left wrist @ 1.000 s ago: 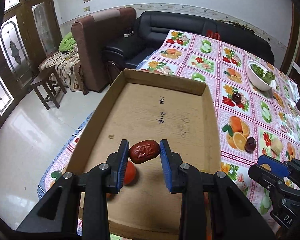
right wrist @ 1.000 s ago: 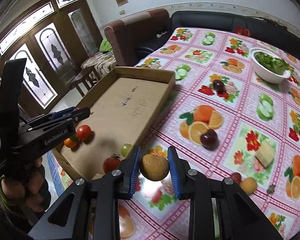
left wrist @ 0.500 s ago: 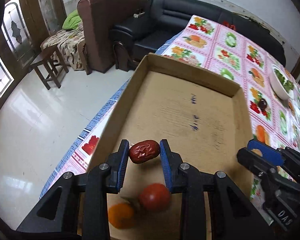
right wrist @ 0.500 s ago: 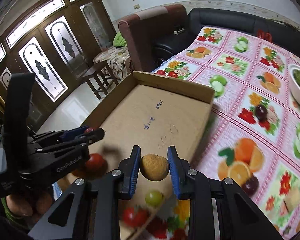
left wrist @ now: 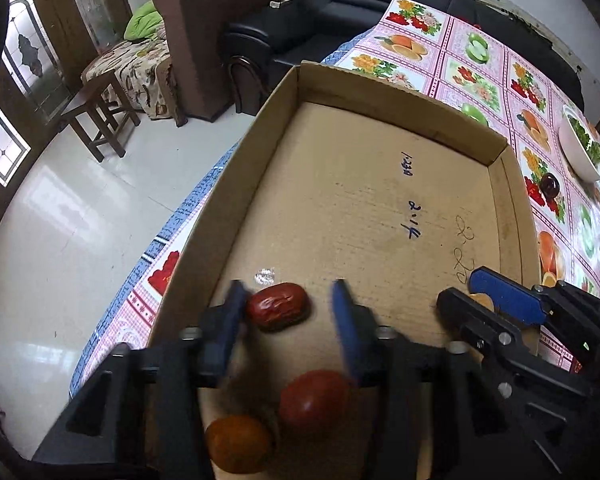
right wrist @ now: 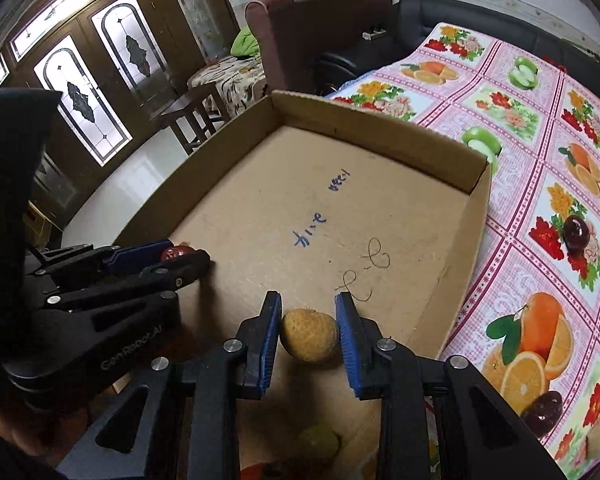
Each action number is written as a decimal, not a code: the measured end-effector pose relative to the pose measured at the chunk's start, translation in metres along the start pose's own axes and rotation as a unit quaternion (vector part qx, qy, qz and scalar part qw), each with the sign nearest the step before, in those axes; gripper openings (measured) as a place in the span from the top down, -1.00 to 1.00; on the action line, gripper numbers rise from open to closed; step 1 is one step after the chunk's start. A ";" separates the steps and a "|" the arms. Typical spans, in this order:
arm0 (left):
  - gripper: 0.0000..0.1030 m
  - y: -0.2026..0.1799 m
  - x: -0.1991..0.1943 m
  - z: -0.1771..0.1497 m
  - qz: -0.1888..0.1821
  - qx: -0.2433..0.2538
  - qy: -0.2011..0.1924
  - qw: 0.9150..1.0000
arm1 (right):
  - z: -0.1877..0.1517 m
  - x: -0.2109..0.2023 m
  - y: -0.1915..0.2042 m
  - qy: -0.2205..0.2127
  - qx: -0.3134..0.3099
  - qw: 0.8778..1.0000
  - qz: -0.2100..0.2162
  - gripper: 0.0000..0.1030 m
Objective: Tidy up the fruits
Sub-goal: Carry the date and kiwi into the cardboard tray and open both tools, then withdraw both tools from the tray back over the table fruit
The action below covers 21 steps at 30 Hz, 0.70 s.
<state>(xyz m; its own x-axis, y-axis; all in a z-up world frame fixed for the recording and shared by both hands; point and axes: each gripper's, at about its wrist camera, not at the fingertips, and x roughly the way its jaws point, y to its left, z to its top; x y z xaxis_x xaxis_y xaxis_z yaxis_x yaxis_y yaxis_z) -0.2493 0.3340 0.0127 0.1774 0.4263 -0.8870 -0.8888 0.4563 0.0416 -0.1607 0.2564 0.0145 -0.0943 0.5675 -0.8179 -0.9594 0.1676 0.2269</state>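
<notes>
A shallow cardboard tray [left wrist: 496,148] [right wrist: 476,176] lies on the fruit-print tablecloth. My left gripper [left wrist: 288,312] is open over the tray's near left corner; a red date [left wrist: 278,307] lies between its fingers, against the left one, free of the right one. It also shows in the right wrist view [right wrist: 176,254]. A red tomato [left wrist: 314,398] and an orange fruit [left wrist: 238,444] lie just below. My right gripper [right wrist: 308,334] holds a round tan fruit [right wrist: 309,334] low over the tray floor; its fingers look slightly parted.
On the cloth right of the tray lie dark plums [right wrist: 576,232] [right wrist: 544,412] and a white bowl of greens [left wrist: 580,148]. A green fruit [right wrist: 318,442] lies below my right gripper. Sofas and a wooden stool [left wrist: 100,116] stand beyond the table's edge.
My left gripper has opened and the red date has dropped onto the tray floor. My right gripper has come down lower into the tray with the tan fruit.
</notes>
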 end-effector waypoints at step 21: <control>-0.03 -0.021 -0.097 -0.039 -0.009 0.012 -0.100 0.995 | -0.043 -0.114 -0.025 -0.092 0.045 0.995 0.003 -0.10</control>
<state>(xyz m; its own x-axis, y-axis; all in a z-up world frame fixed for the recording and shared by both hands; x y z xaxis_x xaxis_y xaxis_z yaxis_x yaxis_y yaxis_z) -0.2645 0.2529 0.0801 0.2749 0.5638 -0.7789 -0.8751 0.4823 0.0403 -0.1375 0.1530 0.0798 -0.0417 0.7049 -0.7081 -0.9303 0.2310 0.2848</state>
